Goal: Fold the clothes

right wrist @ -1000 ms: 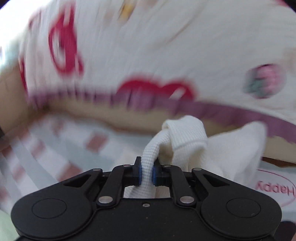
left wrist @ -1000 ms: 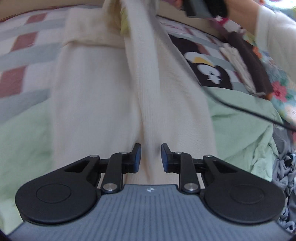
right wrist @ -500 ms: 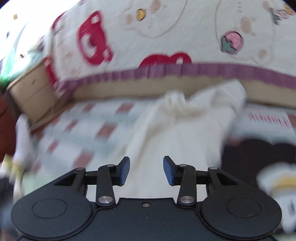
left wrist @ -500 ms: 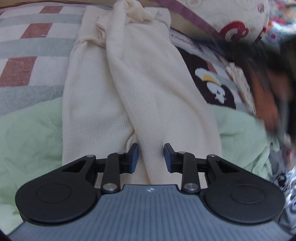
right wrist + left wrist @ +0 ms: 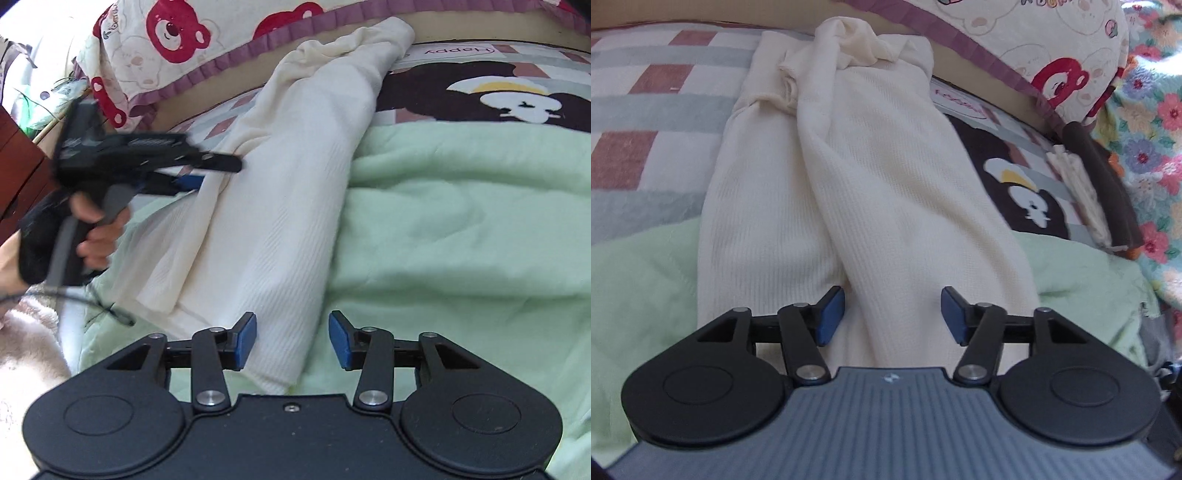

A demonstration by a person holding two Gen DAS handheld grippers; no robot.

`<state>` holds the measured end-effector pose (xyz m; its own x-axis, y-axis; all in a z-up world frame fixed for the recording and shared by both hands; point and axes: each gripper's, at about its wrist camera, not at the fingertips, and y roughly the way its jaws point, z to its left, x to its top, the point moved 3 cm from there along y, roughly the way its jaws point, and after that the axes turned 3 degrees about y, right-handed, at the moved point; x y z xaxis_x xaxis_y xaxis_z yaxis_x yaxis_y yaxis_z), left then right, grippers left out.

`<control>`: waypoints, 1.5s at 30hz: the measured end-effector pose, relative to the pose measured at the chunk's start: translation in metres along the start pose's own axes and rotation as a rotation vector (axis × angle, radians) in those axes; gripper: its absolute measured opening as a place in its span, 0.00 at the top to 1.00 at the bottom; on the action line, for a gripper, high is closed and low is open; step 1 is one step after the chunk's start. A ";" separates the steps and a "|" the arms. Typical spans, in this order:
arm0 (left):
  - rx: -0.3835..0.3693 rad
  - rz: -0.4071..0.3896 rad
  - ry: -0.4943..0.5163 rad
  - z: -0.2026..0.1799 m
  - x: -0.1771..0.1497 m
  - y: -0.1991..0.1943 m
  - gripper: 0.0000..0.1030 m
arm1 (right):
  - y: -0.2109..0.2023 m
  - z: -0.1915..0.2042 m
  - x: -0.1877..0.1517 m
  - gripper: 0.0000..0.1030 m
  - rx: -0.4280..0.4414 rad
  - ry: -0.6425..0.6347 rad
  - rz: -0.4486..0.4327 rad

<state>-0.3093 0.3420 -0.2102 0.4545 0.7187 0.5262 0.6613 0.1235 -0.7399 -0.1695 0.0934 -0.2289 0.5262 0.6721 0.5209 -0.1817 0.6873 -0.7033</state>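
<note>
Cream knit garment (image 5: 871, 184) lay stretched lengthwise on the bed, across a green blanket (image 5: 461, 229), its far end bunched against a bear-print pillow (image 5: 177, 33). The left hand-held gripper (image 5: 893, 314) hovered over its near end, jaws apart, gripping nothing. The right hand-held gripper (image 5: 292, 341) stood likewise spread, the garment's corner lying between its fingers.

Bed surface: checked sheet (image 5: 646, 122) in grey, white and brick red, with pale green blanket (image 5: 461, 221) spread over its near part. Bear-print pillow (image 5: 177, 33) with purple trim at the head. Floral fabric (image 5: 1152, 122) at right. Reddish wooden furniture (image 5: 14, 166) at left edge. Daylight, soft.
</note>
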 end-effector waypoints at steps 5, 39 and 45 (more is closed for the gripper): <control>-0.010 -0.011 -0.072 0.008 0.014 -0.055 0.93 | 0.006 0.001 -0.009 0.48 0.009 -0.008 0.000; 0.059 0.109 -0.100 0.013 -0.072 -0.101 0.71 | 0.002 0.059 -0.039 0.93 -0.127 -0.269 -0.063; 0.148 0.191 -0.054 0.011 -0.081 -0.078 0.60 | 0.009 0.104 -0.047 0.56 -0.254 -0.622 -0.058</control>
<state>-0.4041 0.2820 -0.2001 0.5279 0.7737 0.3502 0.4697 0.0776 -0.8794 -0.2824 0.0966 -0.2093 -0.0613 0.7221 0.6890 0.0736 0.6917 -0.7184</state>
